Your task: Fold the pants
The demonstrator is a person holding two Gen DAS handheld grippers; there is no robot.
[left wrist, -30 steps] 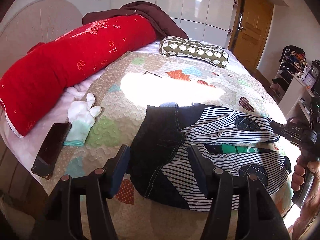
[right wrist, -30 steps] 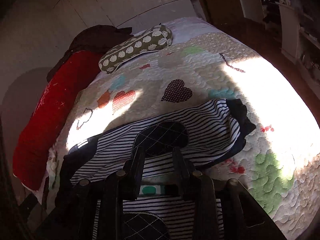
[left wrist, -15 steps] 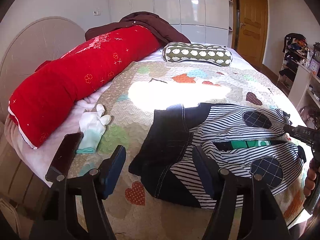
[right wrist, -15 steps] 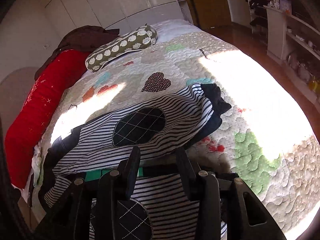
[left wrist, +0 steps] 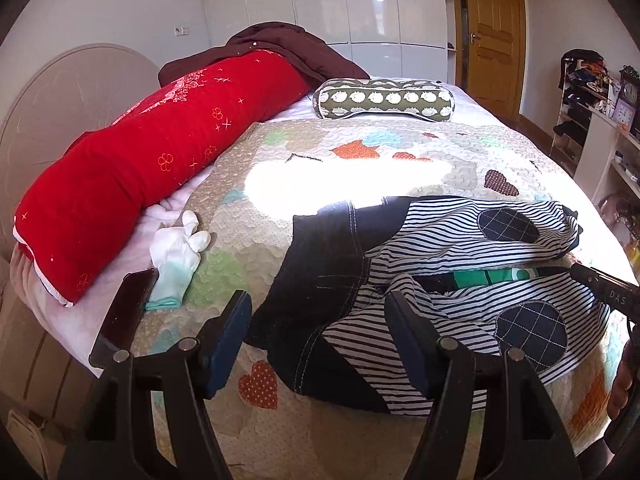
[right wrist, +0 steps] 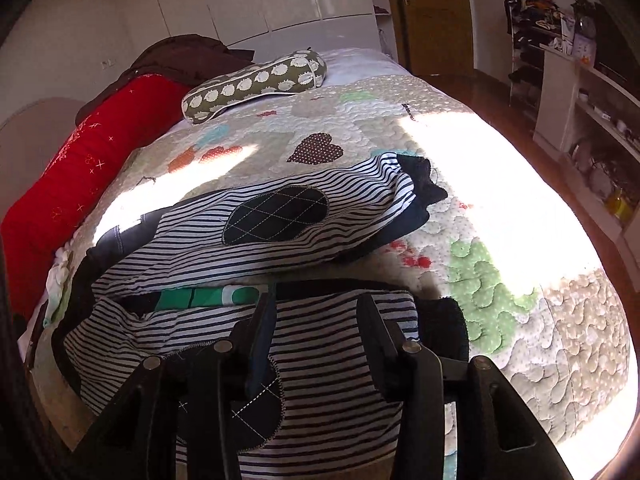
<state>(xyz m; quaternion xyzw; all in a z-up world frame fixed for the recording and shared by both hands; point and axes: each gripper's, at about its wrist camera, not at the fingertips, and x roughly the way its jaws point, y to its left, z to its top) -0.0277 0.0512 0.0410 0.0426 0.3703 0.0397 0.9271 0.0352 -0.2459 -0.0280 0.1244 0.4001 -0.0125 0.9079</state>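
Note:
The pants (left wrist: 460,264) lie crumpled on the quilted bed (left wrist: 360,168): dark denim waist on the left, black-and-white striped legs with dark checked knee patches on the right. A green band shows between the legs. My left gripper (left wrist: 320,320) is open and empty, raised over the waist end near the bed's front edge. My right gripper (right wrist: 316,320) is open and empty, hovering over the nearer striped leg (right wrist: 328,344). The right gripper also shows at the right edge of the left wrist view (left wrist: 608,292).
A long red bolster (left wrist: 152,168) and a brown garment (left wrist: 280,46) lie along the bed's left side. A green patterned pillow (left wrist: 384,100) lies at the far end. A white glove (left wrist: 176,252) and a dark phone (left wrist: 124,312) lie left of the pants. Shelves (right wrist: 588,120) stand at right.
Both grippers have drawn back and up from the pants, so more of the bed and room shows. The pants lie as before.

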